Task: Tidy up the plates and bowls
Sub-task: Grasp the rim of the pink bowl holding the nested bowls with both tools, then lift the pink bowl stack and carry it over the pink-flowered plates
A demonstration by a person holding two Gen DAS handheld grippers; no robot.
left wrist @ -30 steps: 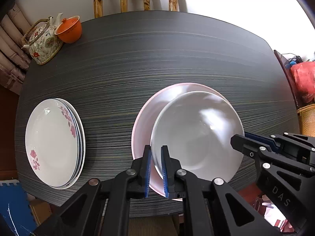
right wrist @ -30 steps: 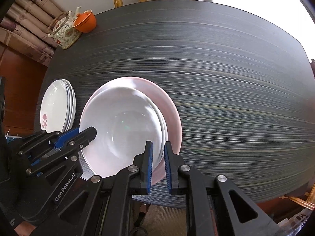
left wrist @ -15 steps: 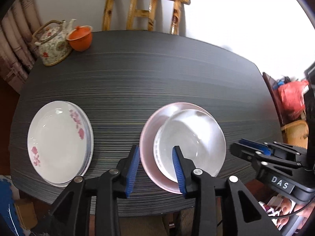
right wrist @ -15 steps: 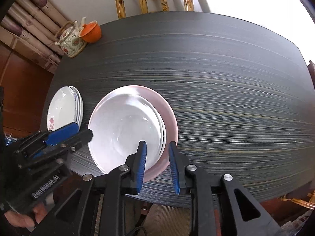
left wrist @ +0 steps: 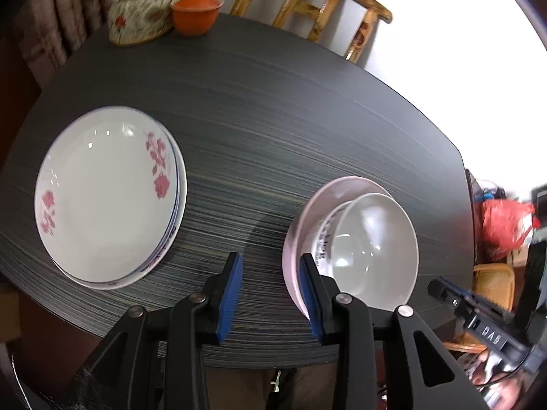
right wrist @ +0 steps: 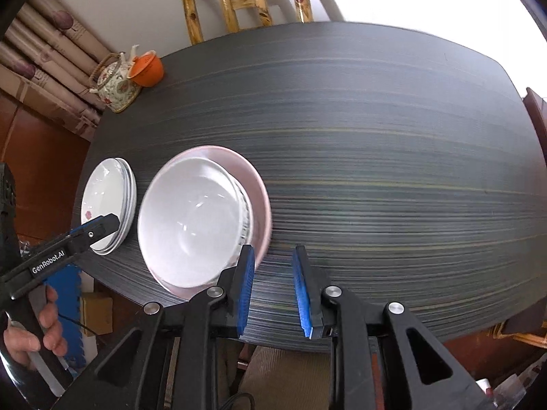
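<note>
both grippers hang released at the table's near edge: left gripper (left wrist: 270,294) and right gripper (right wrist: 273,290) hold nothing. the white bowls (right wrist: 195,218) sit nested in the pink plate (right wrist: 259,191); the floral plate stack (left wrist: 106,198) lies left

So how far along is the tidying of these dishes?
Mostly done, it seems. The white bowls are nested in a stack on the pink plate, and the flowered plates sit in their own pile beside it. Nothing is in hand: the left gripper and right gripper are open and empty. No loose dishes remain; only the teapot and orange cup sit apart.
</note>
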